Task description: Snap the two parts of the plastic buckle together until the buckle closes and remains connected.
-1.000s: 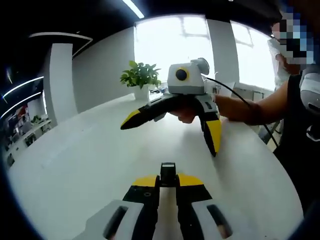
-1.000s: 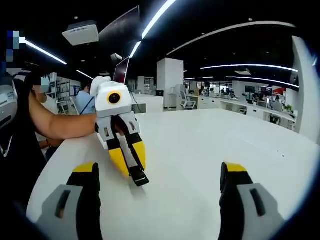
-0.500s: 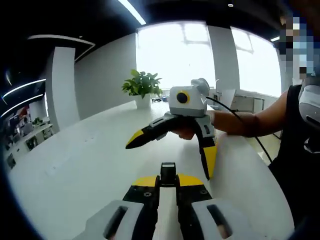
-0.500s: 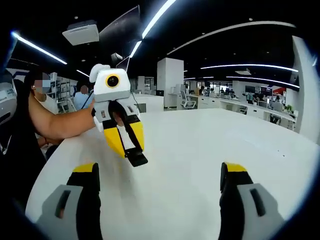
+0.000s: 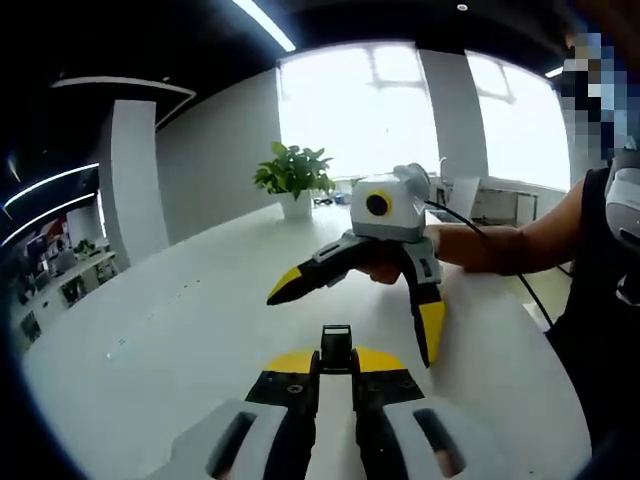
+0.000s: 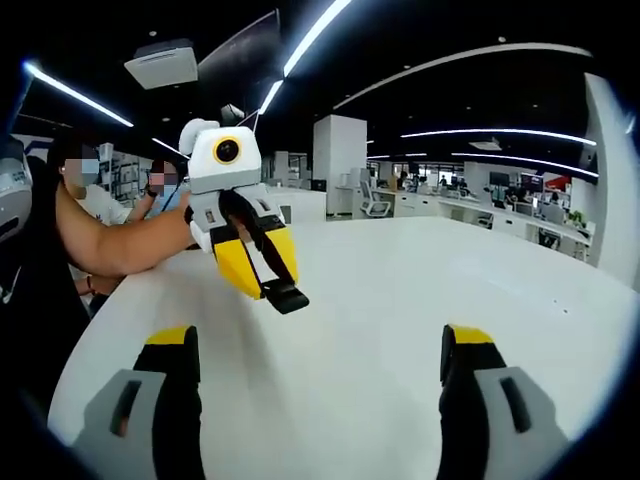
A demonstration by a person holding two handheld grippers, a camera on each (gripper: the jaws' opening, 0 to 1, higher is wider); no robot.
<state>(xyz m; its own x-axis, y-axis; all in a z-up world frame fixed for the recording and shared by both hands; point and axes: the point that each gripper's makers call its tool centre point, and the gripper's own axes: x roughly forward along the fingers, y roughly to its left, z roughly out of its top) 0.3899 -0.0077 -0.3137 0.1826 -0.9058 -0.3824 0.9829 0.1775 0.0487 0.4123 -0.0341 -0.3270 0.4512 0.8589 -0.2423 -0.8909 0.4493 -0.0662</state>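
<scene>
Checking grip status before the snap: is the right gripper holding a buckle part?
No. In the right gripper view the right gripper stands wide open with only bare white table between its jaws.

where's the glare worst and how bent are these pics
Left gripper view: the big windows behind the green potted plant are blown out white, washing out that end of the white table. Right gripper view: dim ceiling, with long strip lights bowed into curves by the fisheye; the table edge bends too.
</scene>
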